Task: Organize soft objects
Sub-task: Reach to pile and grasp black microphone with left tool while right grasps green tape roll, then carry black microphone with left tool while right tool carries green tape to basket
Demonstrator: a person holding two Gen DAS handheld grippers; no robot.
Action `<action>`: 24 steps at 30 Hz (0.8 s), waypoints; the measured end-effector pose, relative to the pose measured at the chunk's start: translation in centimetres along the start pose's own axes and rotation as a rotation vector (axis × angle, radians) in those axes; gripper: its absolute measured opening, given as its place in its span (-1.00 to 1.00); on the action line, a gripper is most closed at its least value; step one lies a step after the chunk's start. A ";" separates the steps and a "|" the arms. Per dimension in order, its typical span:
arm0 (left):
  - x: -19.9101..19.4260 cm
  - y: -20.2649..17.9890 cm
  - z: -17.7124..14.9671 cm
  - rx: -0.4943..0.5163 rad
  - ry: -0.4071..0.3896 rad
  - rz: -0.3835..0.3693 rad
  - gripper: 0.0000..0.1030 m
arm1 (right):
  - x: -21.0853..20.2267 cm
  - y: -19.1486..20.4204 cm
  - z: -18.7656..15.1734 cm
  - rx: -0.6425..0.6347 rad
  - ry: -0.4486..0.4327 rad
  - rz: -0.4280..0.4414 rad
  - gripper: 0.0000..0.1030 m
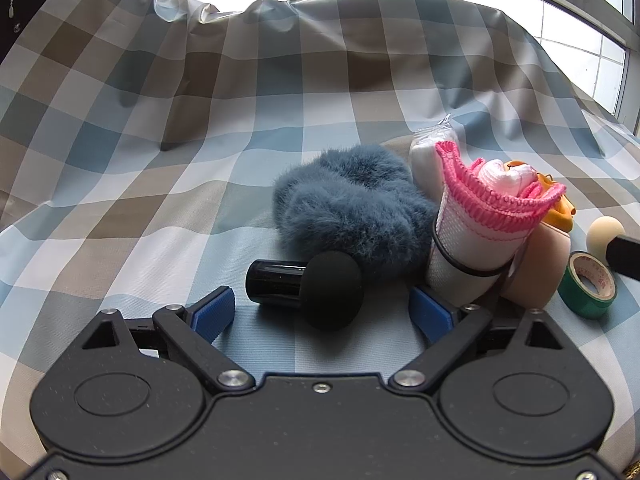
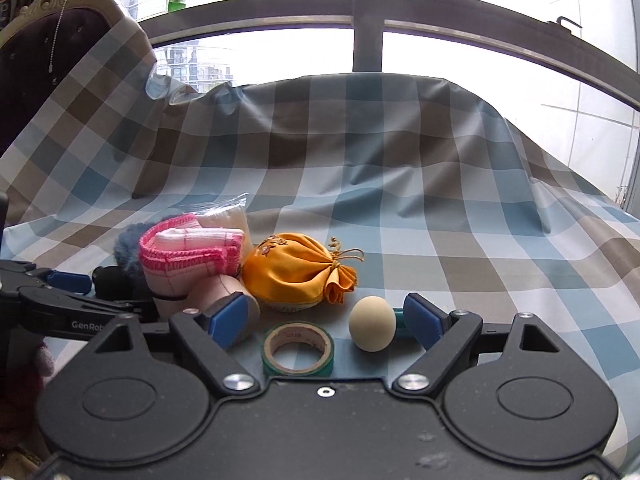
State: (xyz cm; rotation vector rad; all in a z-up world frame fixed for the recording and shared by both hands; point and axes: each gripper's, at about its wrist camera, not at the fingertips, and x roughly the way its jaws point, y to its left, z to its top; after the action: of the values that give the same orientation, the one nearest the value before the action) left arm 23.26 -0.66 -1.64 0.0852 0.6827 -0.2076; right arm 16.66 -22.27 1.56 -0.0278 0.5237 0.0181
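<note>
My left gripper (image 1: 322, 314) is open and empty; a black foam-headed microphone (image 1: 308, 284) lies between its blue fingertips. Behind it sit a fluffy blue-grey plush (image 1: 352, 208) and a rolled pink-and-white glove bundle (image 1: 486, 220) held by a black band. My right gripper (image 2: 326, 322) is open and empty, with a green tape roll (image 2: 298, 348) and a cream ball (image 2: 373, 323) between its fingers. An orange drawstring pouch (image 2: 296, 270) sits just beyond them. The glove bundle (image 2: 192, 256) and a beige roll (image 2: 222, 290) lie to its left.
Everything lies on a blue-and-brown checked cloth (image 2: 440, 208) that rises over a backrest behind. A clear bag of white stuff (image 1: 430, 152) stands behind the glove bundle. A window frame (image 2: 368, 20) is behind. The left gripper's arm (image 2: 60, 308) shows at the right view's left edge.
</note>
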 end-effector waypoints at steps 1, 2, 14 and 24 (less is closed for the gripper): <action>0.0 0.0 0.0 0.000 -0.001 0.000 0.78 | 0.2 0.4 -0.1 -0.020 0.015 0.019 0.59; 0.0 0.0 0.0 0.000 -0.001 0.000 0.78 | 0.5 0.9 -0.2 -0.041 0.036 0.030 0.56; 0.0 0.0 0.3 0.000 -0.018 0.008 0.75 | 4.1 1.0 -1.0 -0.010 0.211 0.014 0.23; 0.2 0.1 0.6 -0.020 -0.019 -0.012 0.20 | 4.2 1.7 -1.0 -0.037 0.200 0.036 0.03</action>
State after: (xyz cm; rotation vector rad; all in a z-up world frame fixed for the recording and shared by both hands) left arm 23.78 -0.65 -1.32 0.0601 0.6661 -0.2132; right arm 19.81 -20.56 -1.43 -0.0570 0.7235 0.0610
